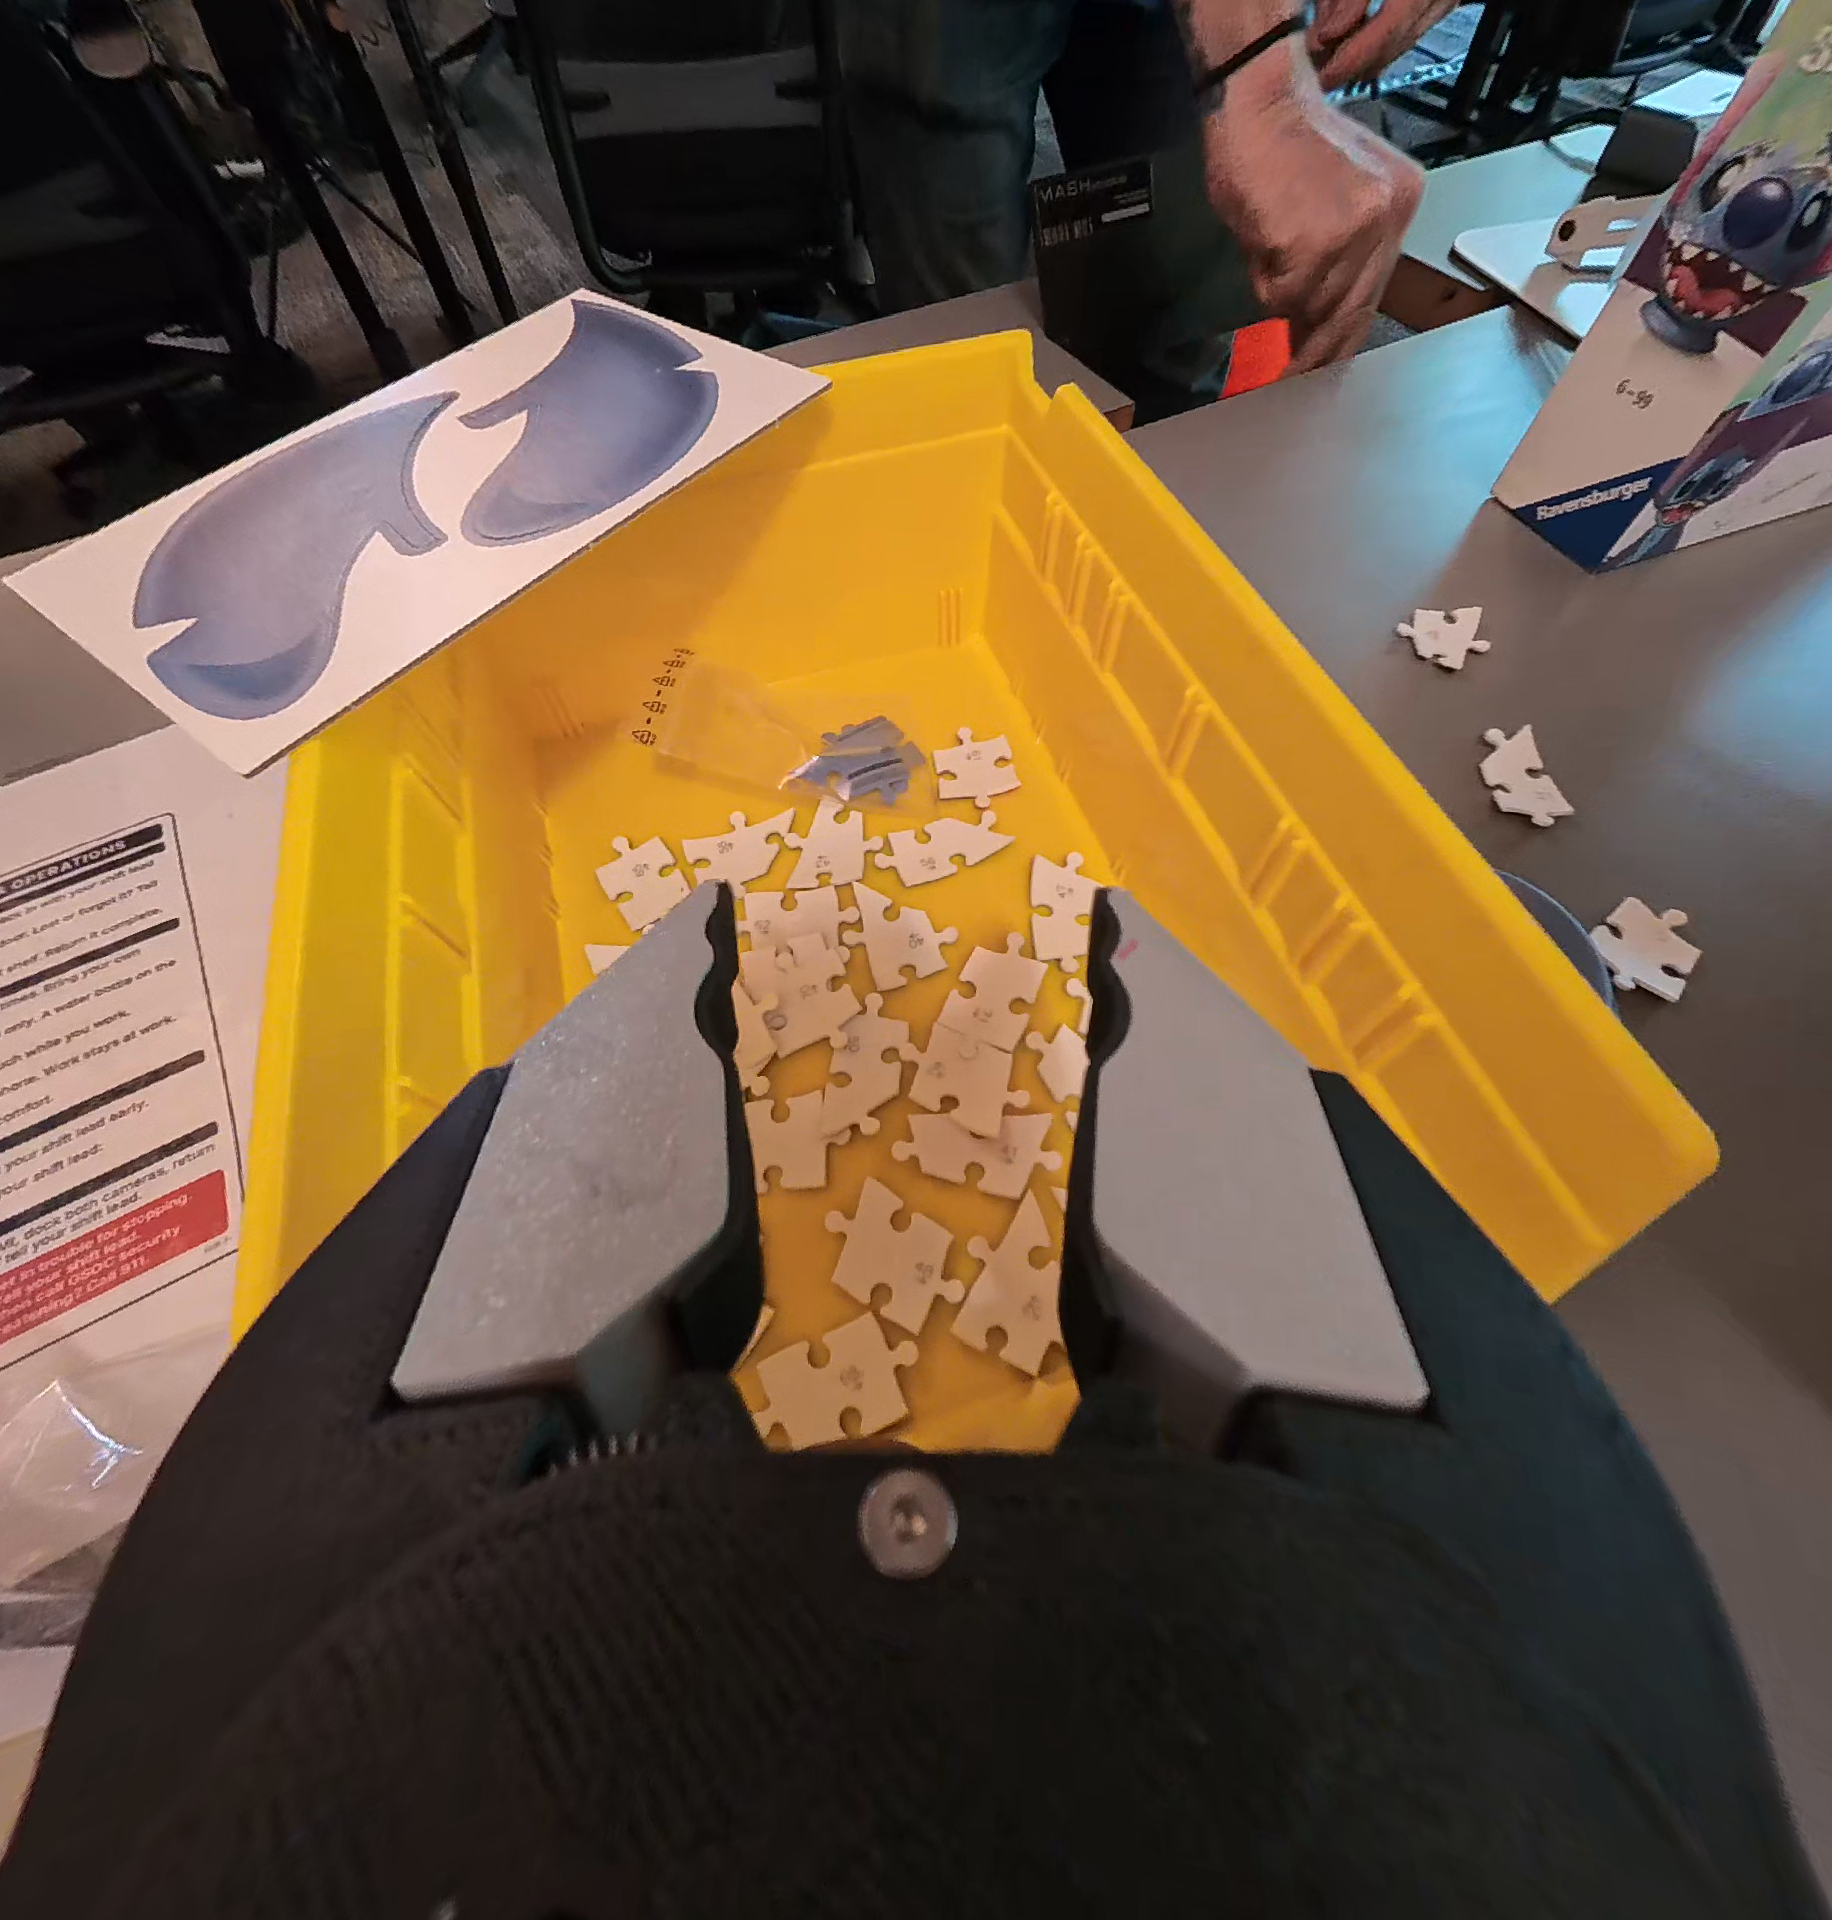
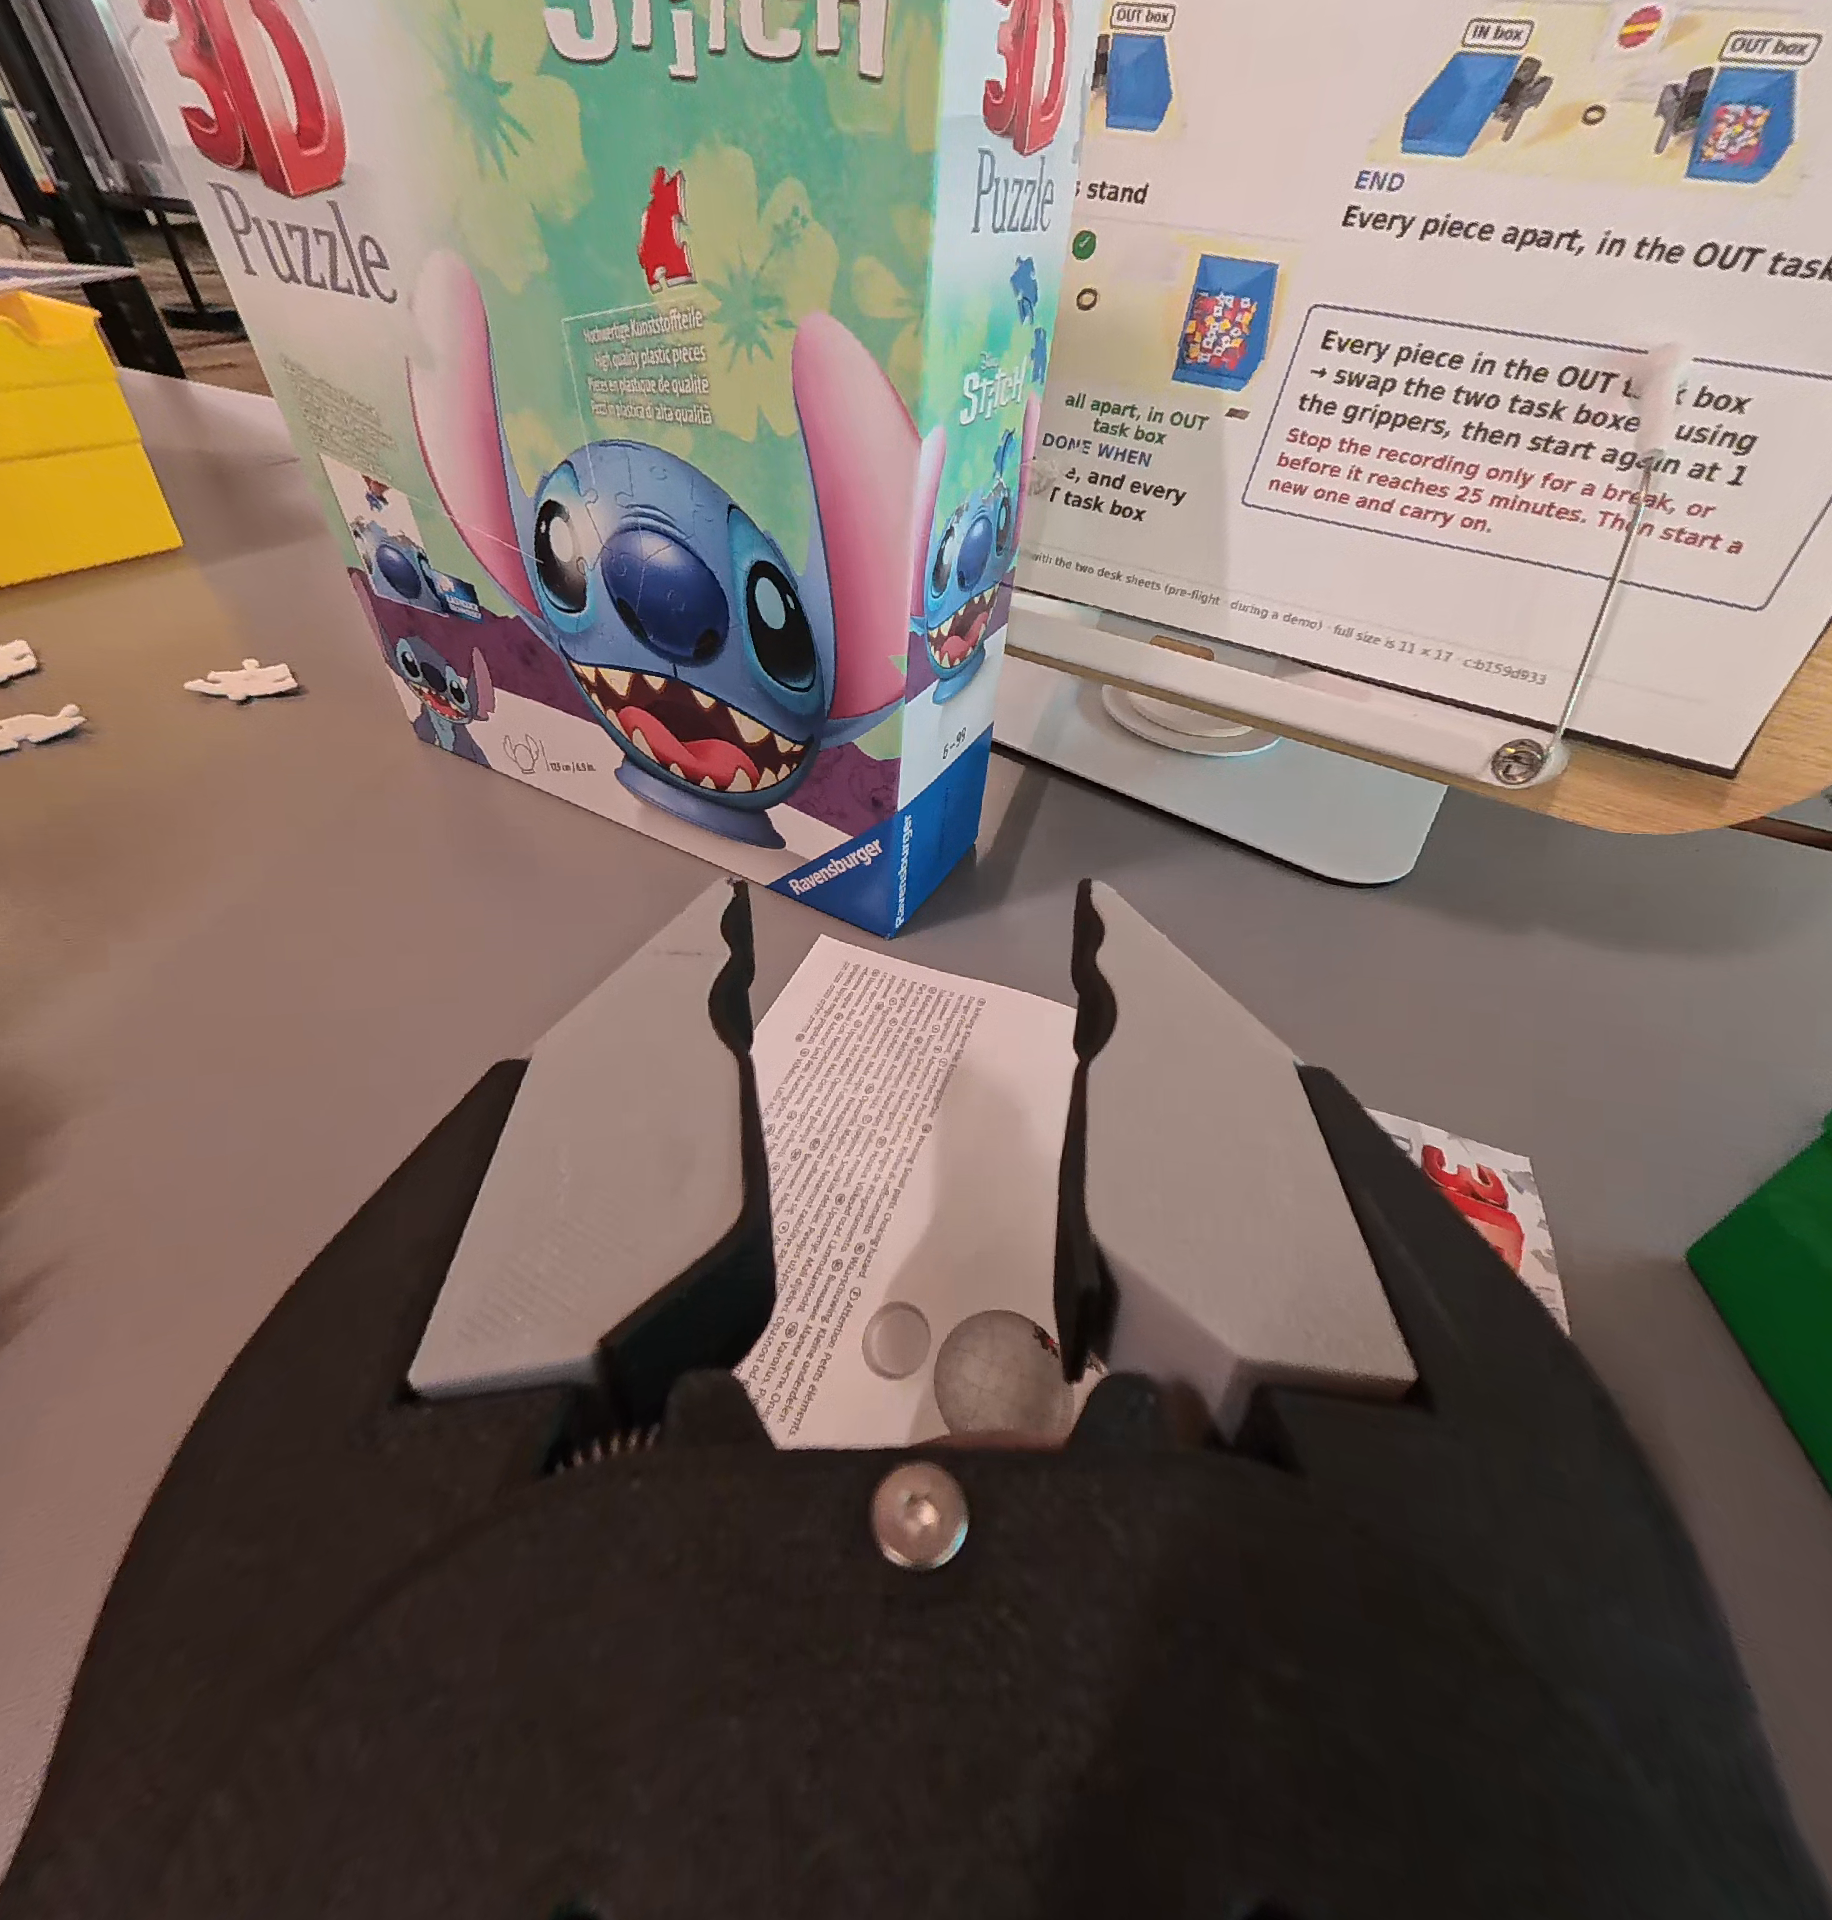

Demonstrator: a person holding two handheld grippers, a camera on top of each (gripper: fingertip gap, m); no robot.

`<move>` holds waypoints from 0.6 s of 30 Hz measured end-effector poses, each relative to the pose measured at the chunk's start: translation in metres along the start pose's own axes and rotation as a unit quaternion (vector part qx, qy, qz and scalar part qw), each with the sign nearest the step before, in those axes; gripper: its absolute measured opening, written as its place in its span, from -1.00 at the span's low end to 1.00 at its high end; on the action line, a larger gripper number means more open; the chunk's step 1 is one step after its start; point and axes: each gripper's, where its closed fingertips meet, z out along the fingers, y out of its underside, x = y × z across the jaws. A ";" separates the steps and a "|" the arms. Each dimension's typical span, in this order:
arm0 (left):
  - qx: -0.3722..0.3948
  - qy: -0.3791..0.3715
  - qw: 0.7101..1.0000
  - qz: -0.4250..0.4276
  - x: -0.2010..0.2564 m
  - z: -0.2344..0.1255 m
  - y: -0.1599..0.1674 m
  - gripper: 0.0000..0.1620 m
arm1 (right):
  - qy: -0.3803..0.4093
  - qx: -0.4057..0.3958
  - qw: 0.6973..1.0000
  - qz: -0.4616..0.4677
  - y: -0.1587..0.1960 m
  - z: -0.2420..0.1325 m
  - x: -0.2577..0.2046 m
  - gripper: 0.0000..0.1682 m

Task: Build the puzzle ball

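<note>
From my feed, the left tongs [image 1: 907, 925] hang spread wide over the yellow bin [image 1: 1255, 665] with nothing between the fingers. The puzzle pieces [image 1: 891, 1049] lie white side up in a loose heap on the bin floor, beside a small clear bag [image 1: 787, 743] holding blue parts. A white card printed with two blue ear shapes [image 1: 413, 520] rests tilted across the bin's far left corner. Three loose pieces [image 1: 1525, 774] sit on the grey tabletop [image 1: 1670, 1195] to the right of the bin, near the puzzle box [image 1: 1722, 312]. A printed sheet [image 1: 70, 1091] lies flat to the left of the bin. Beyond the tabletop I see a dim room with dark chair frames, and a person's hand [image 1: 1307, 218] at the far edge.

The right tongs [image 2: 912, 904] are also wide apart and empty, poised above a leaflet [image 2: 891, 1174] on the tabletop. The puzzle box stands upright just ahead, and to its right a stand [image 2: 1255, 769] holds an instruction sheet [image 2: 1463, 312]. A green object [image 2: 1795, 1247] shows at the right edge; I cannot tell what it is.
</note>
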 end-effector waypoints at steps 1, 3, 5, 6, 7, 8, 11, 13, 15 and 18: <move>-0.001 -0.001 1.000 0.000 -0.001 0.000 0.000 -0.18 | 0.000 0.001 1.000 0.000 0.000 0.000 0.000 -0.30; 0.001 -0.005 1.000 -0.002 -0.004 -0.001 0.000 -0.18 | 0.001 0.002 1.000 0.000 -0.001 -0.001 0.000 -0.30; -0.002 -0.002 1.000 -0.007 -0.005 -0.001 0.001 -0.18 | 0.002 0.001 1.000 -0.001 0.000 0.000 0.000 -0.30; -0.005 0.001 1.000 -0.009 -0.005 -0.001 0.003 -0.17 | 0.003 0.000 1.000 -0.001 0.000 0.000 0.000 -0.30; -0.010 0.004 1.000 -0.010 -0.004 0.000 0.004 -0.18 | 0.003 -0.002 1.000 -0.002 0.000 0.000 0.000 -0.30; -0.015 0.007 1.000 -0.011 -0.002 0.002 0.006 -0.18 | 0.003 -0.003 1.000 -0.002 0.001 0.001 0.000 -0.30; -0.049 0.016 0.999 -0.008 0.002 0.008 0.017 -0.22 | 0.001 -0.008 1.000 -0.002 0.002 0.002 0.000 -0.30; -0.075 0.007 0.997 -0.002 -0.001 0.013 0.026 -0.28 | -0.001 -0.009 1.000 0.001 0.002 0.003 -0.001 -0.32; -0.118 0.008 0.993 -0.001 0.000 0.020 0.033 -0.28 | -0.003 -0.009 1.000 0.005 0.002 0.003 -0.001 -0.33; -0.161 0.025 0.987 0.018 0.008 0.035 0.029 -0.31 | -0.016 -0.003 1.000 0.012 0.000 0.003 -0.006 -0.34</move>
